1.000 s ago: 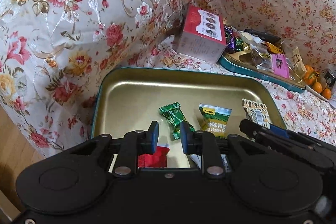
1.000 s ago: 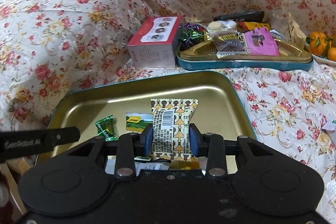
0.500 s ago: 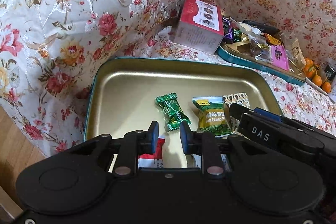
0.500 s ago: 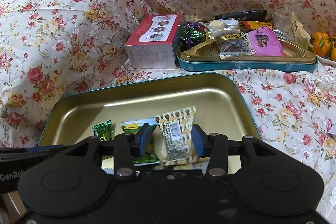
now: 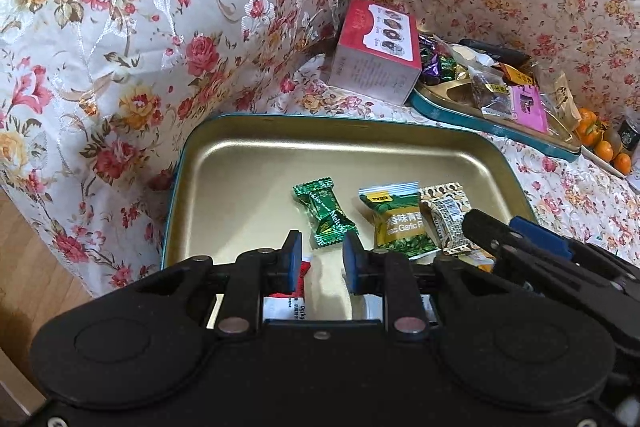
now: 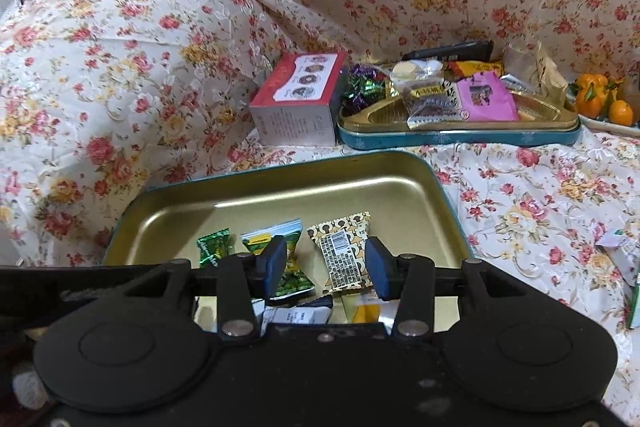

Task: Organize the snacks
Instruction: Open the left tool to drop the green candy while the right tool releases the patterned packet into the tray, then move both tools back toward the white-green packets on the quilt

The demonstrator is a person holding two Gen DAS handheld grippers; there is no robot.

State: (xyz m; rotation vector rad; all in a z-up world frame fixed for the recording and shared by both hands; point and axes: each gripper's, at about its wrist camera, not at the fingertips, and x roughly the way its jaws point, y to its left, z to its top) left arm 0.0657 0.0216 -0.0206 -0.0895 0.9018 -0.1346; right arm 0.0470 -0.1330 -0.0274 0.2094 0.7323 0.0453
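Note:
A gold tin tray (image 5: 240,163) (image 6: 400,195) lies on the flowered sofa cover. In it lie a green candy (image 5: 324,213) (image 6: 214,247), a green garlic-pea packet (image 5: 394,223) (image 6: 292,267) and a patterned brown-and-cream packet (image 5: 446,215) (image 6: 344,255), plus more packets under the grippers. My left gripper (image 5: 320,261) is open and empty over the tray's near edge. My right gripper (image 6: 326,265) is open, its jaws on either side of the patterned packet, which lies flat in the tray. The right gripper also shows in the left wrist view (image 5: 520,247).
A red-and-white box (image 5: 376,63) (image 6: 300,103) stands behind the tray. A second tin (image 5: 492,119) (image 6: 460,135) beside it holds several mixed snacks. Oranges (image 5: 600,143) (image 6: 600,99) sit at far right. Wooden floor (image 5: 32,267) lies beyond the sofa's left edge.
My right gripper has opened and let go of the patterned packet, which now lies in the tray beside the garlic-pea packet. My left gripper stayed open.

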